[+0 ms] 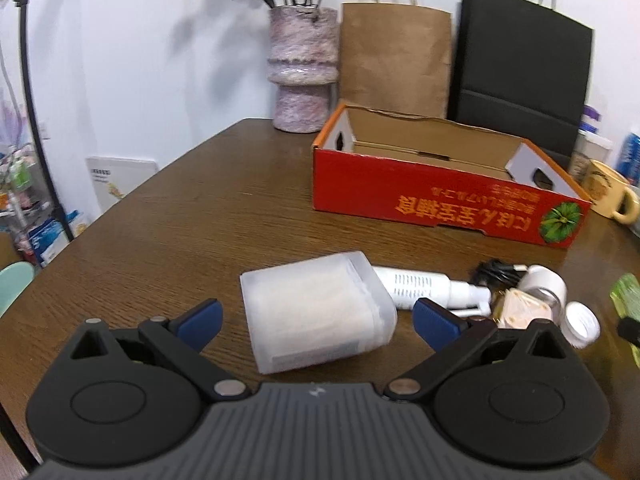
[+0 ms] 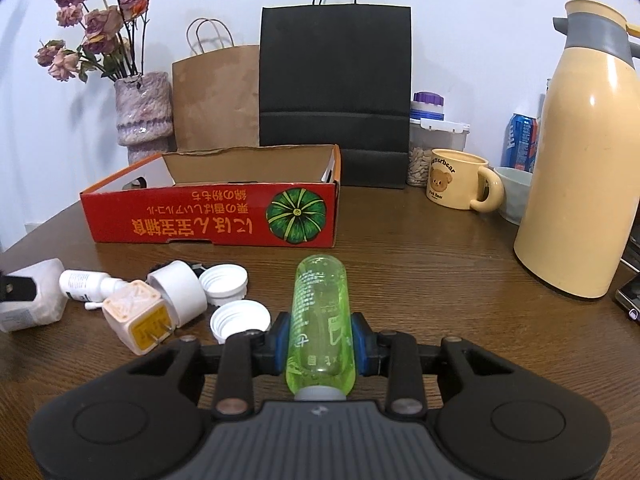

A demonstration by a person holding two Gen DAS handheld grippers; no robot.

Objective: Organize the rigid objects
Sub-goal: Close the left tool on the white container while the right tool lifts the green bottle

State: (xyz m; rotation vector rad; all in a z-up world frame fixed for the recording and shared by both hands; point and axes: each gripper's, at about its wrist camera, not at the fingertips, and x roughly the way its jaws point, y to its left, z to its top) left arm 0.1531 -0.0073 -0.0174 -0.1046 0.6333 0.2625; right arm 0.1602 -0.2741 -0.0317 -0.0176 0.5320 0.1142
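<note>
My left gripper (image 1: 318,322) is open, its blue pads either side of a frosted white plastic box (image 1: 316,312) lying on the table, not touching it. My right gripper (image 2: 320,344) is shut on a green transparent bottle (image 2: 320,316), which points forward along the fingers. A red open cardboard box (image 2: 216,216) stands behind, also in the left wrist view (image 1: 440,196). Left of the bottle lie a white spray bottle (image 2: 86,284), a peach plug cube (image 2: 136,316), a white jar (image 2: 180,292) and two white lids (image 2: 240,318).
A flower vase (image 2: 144,112), a brown paper bag (image 2: 216,96) and a black bag (image 2: 336,92) stand against the wall. A bear mug (image 2: 460,184), a seed container (image 2: 432,148), a soda can (image 2: 520,140) and a tall cream thermos (image 2: 580,160) are at right.
</note>
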